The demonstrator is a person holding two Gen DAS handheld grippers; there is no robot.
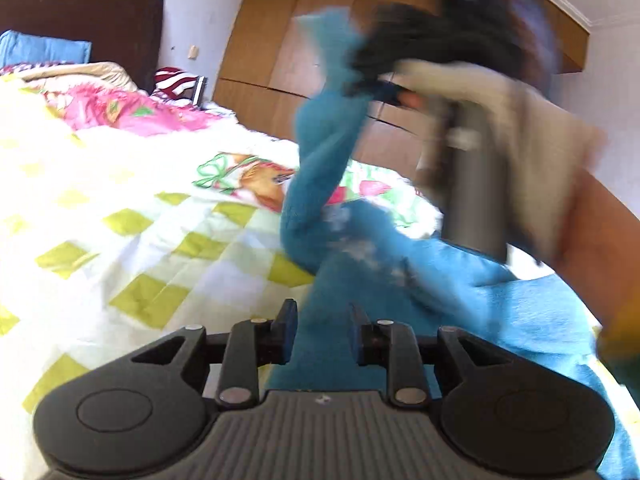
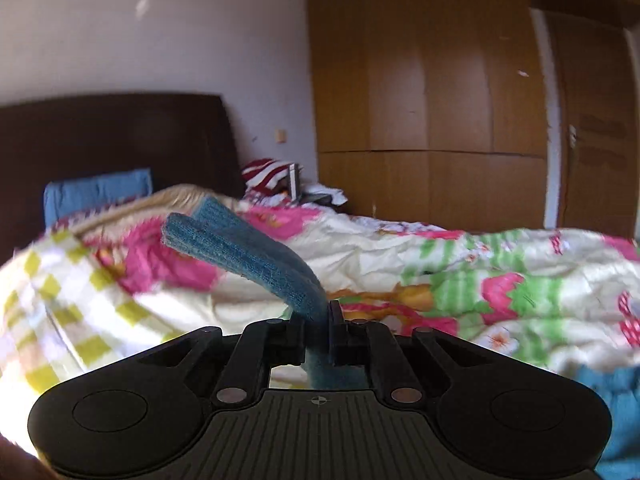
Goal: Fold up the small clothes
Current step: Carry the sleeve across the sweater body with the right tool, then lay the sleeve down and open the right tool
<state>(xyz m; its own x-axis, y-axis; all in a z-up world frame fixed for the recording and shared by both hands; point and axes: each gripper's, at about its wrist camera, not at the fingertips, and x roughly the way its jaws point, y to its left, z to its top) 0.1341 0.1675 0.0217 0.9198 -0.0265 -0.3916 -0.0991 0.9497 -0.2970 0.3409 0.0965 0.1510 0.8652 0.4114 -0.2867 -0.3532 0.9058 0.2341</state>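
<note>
A blue knitted garment (image 1: pixel 352 264) with a white pattern is held up over the bed. My left gripper (image 1: pixel 323 316) is shut on its lower part, and cloth fills the gap between the fingers. My right gripper (image 2: pixel 318 312) is shut on a blue sleeve end (image 2: pixel 240 244), which sticks up and bends to the left. In the left wrist view the right gripper (image 1: pixel 376 76) is blurred, high up, pinching the sleeve (image 1: pixel 320 152) that stretches down to the garment's body.
The bed has a quilt (image 1: pixel 132 216) with yellow-green checks and pink and green prints. A dark headboard (image 2: pixel 112 140) and a blue pillow (image 2: pixel 96 192) are at the back. Wooden wardrobe doors (image 2: pixel 432 100) stand behind the bed. Striped cloth (image 2: pixel 268 176) lies near the headboard.
</note>
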